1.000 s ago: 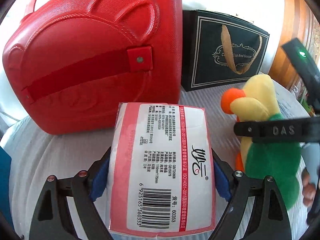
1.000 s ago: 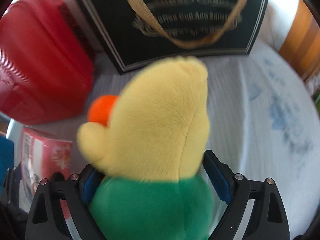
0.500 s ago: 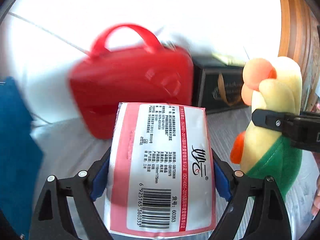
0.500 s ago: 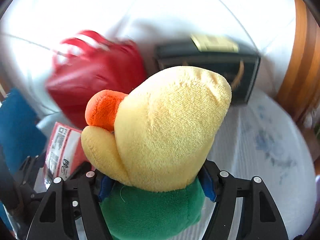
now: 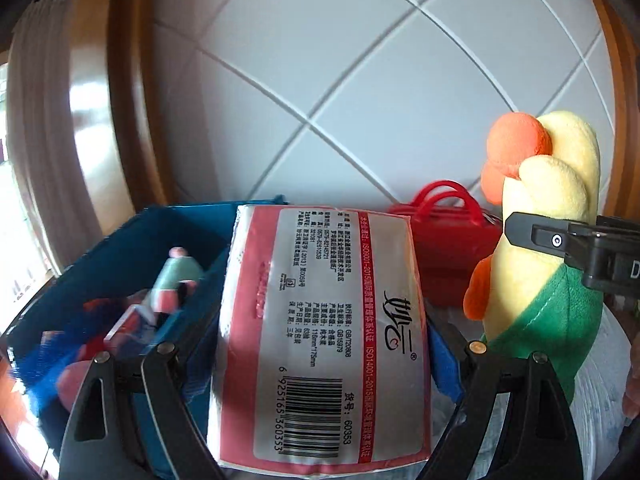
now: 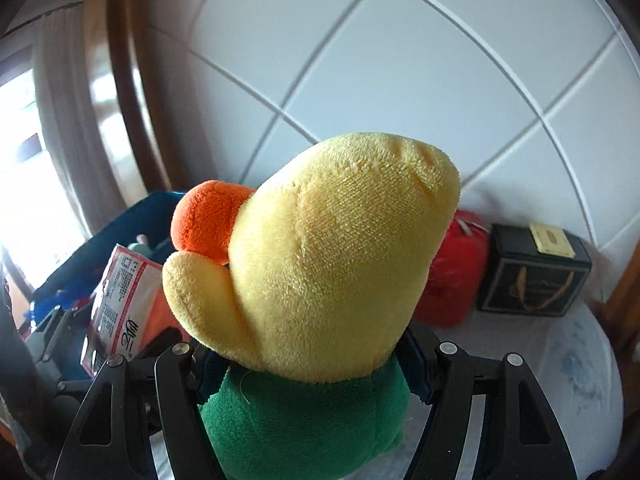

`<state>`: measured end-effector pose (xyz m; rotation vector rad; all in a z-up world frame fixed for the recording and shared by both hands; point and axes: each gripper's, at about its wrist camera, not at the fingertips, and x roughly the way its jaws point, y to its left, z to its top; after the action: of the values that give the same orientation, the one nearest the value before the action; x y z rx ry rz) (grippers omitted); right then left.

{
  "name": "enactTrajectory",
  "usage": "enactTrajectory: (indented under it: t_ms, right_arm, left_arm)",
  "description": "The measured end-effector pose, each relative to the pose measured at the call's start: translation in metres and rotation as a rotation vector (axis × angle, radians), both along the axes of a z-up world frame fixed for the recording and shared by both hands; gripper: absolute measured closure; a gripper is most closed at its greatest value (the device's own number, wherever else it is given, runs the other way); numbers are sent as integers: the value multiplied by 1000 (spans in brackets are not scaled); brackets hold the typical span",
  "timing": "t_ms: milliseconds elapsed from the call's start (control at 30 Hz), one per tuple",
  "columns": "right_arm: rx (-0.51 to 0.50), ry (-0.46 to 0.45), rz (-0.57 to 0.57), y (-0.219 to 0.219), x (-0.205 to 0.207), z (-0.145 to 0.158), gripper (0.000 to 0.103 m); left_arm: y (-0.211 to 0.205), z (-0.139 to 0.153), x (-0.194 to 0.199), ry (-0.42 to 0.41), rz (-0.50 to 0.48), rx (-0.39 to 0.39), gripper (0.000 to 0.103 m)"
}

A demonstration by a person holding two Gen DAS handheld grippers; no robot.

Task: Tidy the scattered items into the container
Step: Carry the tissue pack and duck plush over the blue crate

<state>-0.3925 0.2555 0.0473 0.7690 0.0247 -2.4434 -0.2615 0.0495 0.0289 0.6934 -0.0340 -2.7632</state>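
My left gripper (image 5: 320, 356) is shut on a pink and white tissue pack (image 5: 320, 336) and holds it up beside the blue fabric bin (image 5: 120, 248), which has several small items inside. My right gripper (image 6: 308, 364) is shut on a yellow plush duck (image 6: 328, 256) with an orange beak and green body. The duck also shows at the right of the left wrist view (image 5: 548, 232). The tissue pack (image 6: 120, 316) and the bin (image 6: 132, 216) show at the left of the right wrist view.
A red handbag (image 5: 444, 256) stands behind on the white-covered table (image 6: 576, 376), next to a black gift bag (image 6: 532, 276). A white tiled wall (image 5: 360, 80) is behind, a wooden frame (image 5: 128, 92) and curtain at the left.
Both grippers have lifted and swung left with their loads. The red handbag and black bag have dropped back and right in view, and the blue bin has come into view at the left.
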Motion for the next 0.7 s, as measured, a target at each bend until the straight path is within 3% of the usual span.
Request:
enactTrajectory:
  t_ms: [167, 300, 500, 700]
  right_arm:
    - [-34, 60, 126, -107, 45, 34, 32]
    - [-87, 46, 181, -200, 71, 38, 32]
    - [-105, -64, 183, -320, 76, 12, 32]
    - [111, -206, 83, -400, 54, -51, 32]
  left_arm:
    - [-108, 31, 61, 42, 126, -49, 16]
    - [-193, 35, 87, 25, 149, -55, 16]
    - [-287, 1, 74, -95, 124, -45, 16]
    - [-334, -49, 59, -249, 74, 49, 16]
